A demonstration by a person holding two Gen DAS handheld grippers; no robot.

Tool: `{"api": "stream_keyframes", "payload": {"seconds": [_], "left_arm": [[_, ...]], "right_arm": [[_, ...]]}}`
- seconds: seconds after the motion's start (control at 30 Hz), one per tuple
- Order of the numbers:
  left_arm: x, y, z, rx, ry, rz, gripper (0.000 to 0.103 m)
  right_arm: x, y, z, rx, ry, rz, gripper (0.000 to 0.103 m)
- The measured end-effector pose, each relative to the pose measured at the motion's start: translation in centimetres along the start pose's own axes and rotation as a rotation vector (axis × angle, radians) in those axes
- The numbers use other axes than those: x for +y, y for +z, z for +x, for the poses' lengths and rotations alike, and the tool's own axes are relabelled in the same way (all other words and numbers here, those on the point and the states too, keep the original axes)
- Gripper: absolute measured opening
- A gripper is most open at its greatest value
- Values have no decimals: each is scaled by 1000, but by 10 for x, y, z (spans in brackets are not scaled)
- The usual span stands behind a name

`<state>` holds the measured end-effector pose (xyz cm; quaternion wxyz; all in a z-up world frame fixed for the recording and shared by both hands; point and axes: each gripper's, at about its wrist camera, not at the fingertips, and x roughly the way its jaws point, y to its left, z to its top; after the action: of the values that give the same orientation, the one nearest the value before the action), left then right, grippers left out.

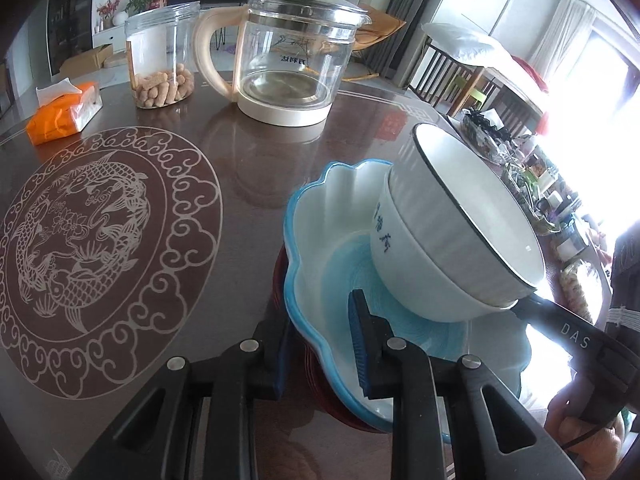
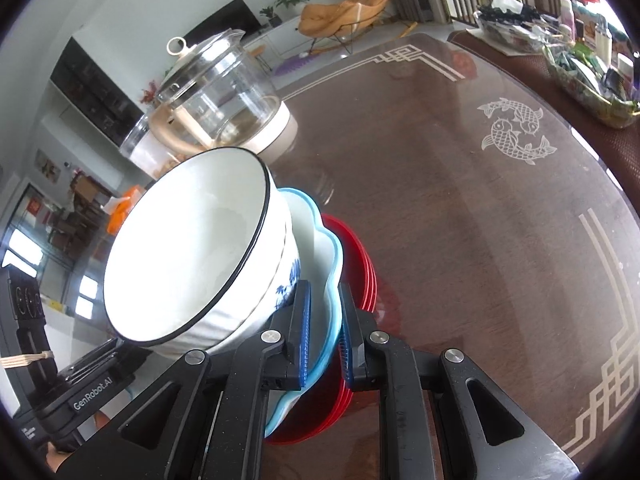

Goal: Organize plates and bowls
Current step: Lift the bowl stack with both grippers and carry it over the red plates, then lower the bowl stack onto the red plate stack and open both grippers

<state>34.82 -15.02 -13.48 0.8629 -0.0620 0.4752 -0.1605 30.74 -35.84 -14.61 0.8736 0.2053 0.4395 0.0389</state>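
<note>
Stack nearly complete: nested white bowls in scalloped blue dish, on red plates. Both grippers, left gripper and right gripper, apparently clamped on the dish rim.

"DAS" stands in pale letters on the black body of the right hand-held gripper. "GenRobot.AI" is printed in white on the black housing of the left hand-held gripper. The glass kettle carries dark Chinese characters, seen reversed through the glass. The lower white bowl bears blue brushed characters, too curved to read.
</note>
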Motion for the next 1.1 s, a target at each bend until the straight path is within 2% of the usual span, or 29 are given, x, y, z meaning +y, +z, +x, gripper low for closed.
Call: {"api": "stream_keyframes", "payload": {"seconds": [0.27, 0.43, 0.5, 0.57, 0.63, 0.7, 0.73, 0.77, 0.9, 1.0, 1.1], "left_arm": [[-8, -2, 6, -50, 42, 60, 24], [0, 1, -4, -44, 33, 9, 25], [7, 0, -14, -57, 37, -7, 32], [17, -2, -23, -68, 44, -35, 51], [24, -6, -32, -87, 59, -54, 65], [26, -11, -41, -105, 64, -50, 70], [25, -14, -47, -116, 80, -37, 73], [24, -17, -53, -131, 112, -20, 77], [16, -31, -73, -188, 228, 77, 86], [14, -42, -83, -193, 304, 119, 91], [17, -53, -90, -162, 331, 119, 92]], "right_arm": [[2, -2, -2, -70, -23, -52, 16], [6, 0, -4, -122, -64, -126, 14], [7, 2, -6, -143, -81, -150, 12], [7, 5, -6, -145, -79, -162, 13], [7, 6, -4, -137, -80, -171, 16], [6, 5, -5, -137, -86, -169, 18], [6, 5, -6, -140, -90, -166, 23], [4, 4, -8, -143, -103, -163, 36], [-6, 0, -18, -159, -111, -140, 60], [-11, -4, -26, -164, -119, -130, 61], [-12, -10, -36, -173, -126, -127, 61]]}}
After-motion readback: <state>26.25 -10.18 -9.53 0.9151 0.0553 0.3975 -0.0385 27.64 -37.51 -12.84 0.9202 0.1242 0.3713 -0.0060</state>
